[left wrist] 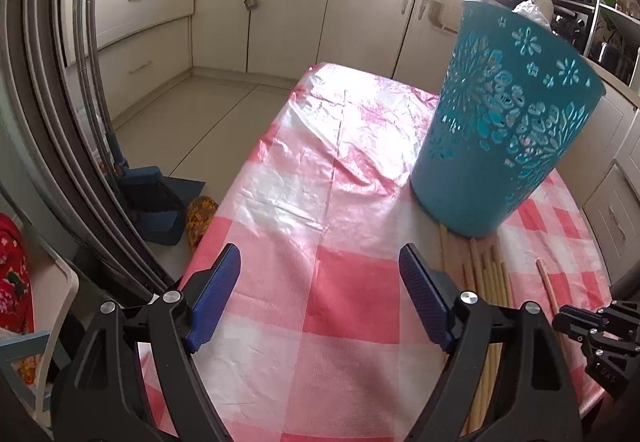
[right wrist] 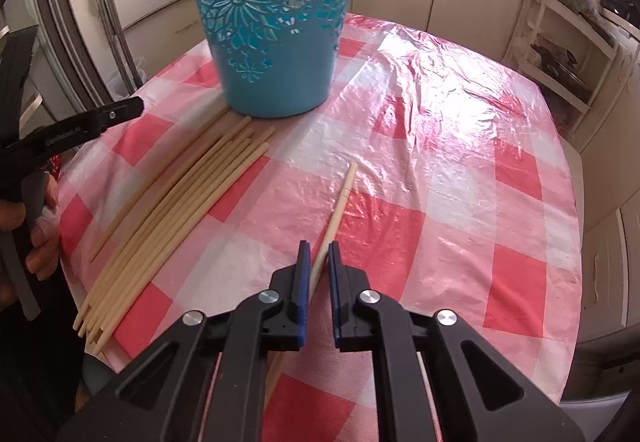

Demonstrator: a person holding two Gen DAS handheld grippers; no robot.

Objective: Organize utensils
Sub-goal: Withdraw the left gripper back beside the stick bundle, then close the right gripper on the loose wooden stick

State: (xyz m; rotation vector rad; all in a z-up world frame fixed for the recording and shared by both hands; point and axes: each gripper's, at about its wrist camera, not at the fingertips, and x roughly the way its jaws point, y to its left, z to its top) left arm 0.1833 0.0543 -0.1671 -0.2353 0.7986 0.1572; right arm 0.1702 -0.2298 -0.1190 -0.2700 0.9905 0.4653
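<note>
**One chopstick pinched, the bundle waiting**

The right gripper [right wrist: 319, 256] has its blue pads drawn in on a single chopstick [right wrist: 340, 202] that lies apart from the rest on the pink-and-white checked tablecloth [right wrist: 460, 182]. The stick passes between the pads and runs forward toward the teal basket [right wrist: 276, 42], its far tip resting on the cloth. The left gripper [left wrist: 320, 282] stands wide with nothing between its fingers – only bare cloth shows in the gap. It hangs above the table with the bundle of chopsticks [right wrist: 172, 210] just off to its right side.

The bundle lies loose beside the basket's base, its far ends almost touching it. The basket stands upright near the table's edge.

The step in hand looks like the pick of the stray stick. Next it would need lifting clear, tipping toward upright and carrying over the basket's rim – a thin stick held near one end may swivel in the pads, so a steady wrist matters
</note>
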